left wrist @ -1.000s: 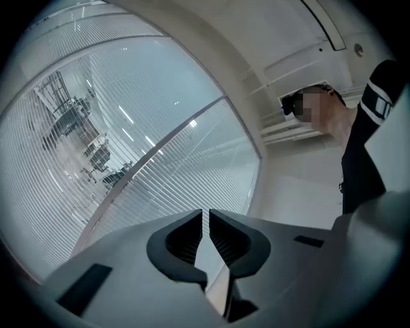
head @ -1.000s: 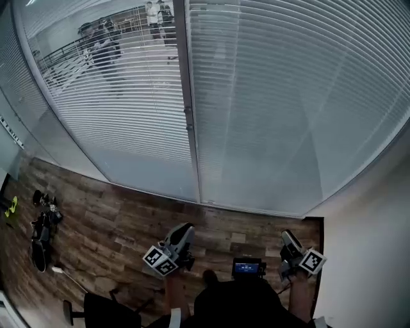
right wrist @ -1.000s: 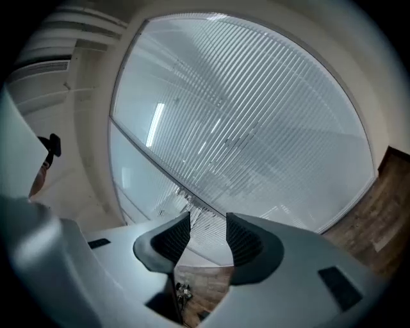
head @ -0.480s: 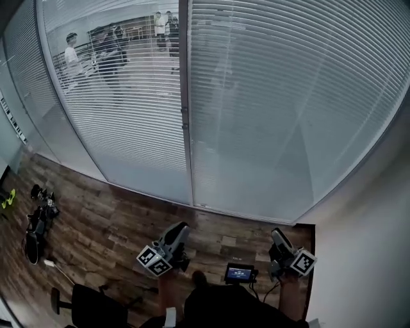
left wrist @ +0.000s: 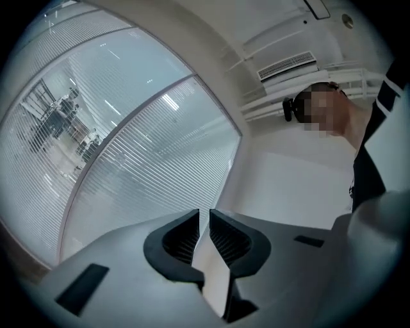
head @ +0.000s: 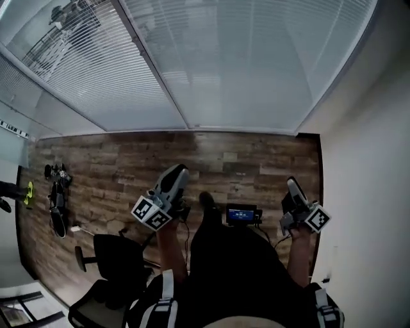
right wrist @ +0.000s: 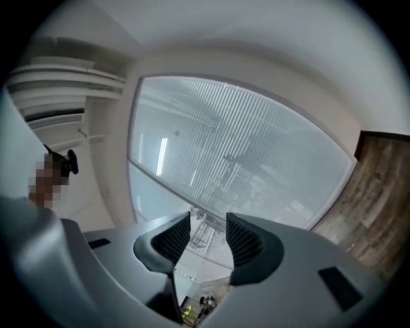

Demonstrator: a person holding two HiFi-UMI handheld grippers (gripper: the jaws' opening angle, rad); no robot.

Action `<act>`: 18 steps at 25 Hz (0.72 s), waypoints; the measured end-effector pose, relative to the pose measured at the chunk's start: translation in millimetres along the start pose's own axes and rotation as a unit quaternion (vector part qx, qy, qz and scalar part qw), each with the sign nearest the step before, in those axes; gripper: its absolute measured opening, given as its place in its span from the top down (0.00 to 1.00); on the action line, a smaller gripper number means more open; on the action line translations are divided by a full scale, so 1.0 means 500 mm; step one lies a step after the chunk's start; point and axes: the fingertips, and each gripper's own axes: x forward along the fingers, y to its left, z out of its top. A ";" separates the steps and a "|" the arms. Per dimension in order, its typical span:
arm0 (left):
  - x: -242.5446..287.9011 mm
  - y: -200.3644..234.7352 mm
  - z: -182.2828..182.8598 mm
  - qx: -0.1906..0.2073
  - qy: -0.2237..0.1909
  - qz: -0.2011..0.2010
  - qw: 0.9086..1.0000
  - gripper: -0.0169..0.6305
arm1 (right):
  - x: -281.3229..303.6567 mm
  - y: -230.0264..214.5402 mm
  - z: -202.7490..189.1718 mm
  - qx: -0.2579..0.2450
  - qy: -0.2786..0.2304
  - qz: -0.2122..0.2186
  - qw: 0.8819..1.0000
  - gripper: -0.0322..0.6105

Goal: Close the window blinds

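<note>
The blinds [head: 256, 57] fill the glass wall along the far edge of the wooden floor [head: 243, 154], running from the left side across to the corner where the white wall [head: 365, 160] begins. A slanting upright post [head: 157, 70] splits them into two panes. They are thin, pale horizontal slats, closely stacked. On the right pane they read as almost a solid milky sheet. On the left pane the slats stand more open, and people [head: 67, 11] and a railing show through the gaps.

Such slats are likely light, springy and easily kinked, so pinching a slat itself looks a poor idea. A tilt wand, cord or knob would be the place to grasp, and none can be made out in these views. Whether the slats sit behind glass I cannot tell.

The left tongs [head: 179, 170] and the right tongs [head: 291, 184] are well apart from the blinds, held low over the near part of the floor in front of the person. The left tongs are clenched, only a hairline slit between the ribbed pads, with nothing in them. The right tongs are released, the jaws standing apart with just the window seen through the gap. A small screen [head: 241, 213] sits between them at the person's waist, and a dark chair [head: 118, 256] stands at the near left of the floor
</note>
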 end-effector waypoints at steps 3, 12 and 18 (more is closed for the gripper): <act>-0.008 -0.063 -0.012 0.003 0.022 0.003 1.000 0.91 | -0.062 -0.006 0.006 0.026 -0.006 -0.006 1.000 0.68; -0.072 -0.120 0.005 0.019 0.021 0.000 1.000 0.91 | -0.100 0.054 -0.022 0.033 -0.029 0.020 0.999 0.68; -0.149 -0.083 0.043 0.014 0.001 0.016 1.000 0.91 | -0.041 0.095 -0.085 0.025 -0.008 0.031 0.999 0.75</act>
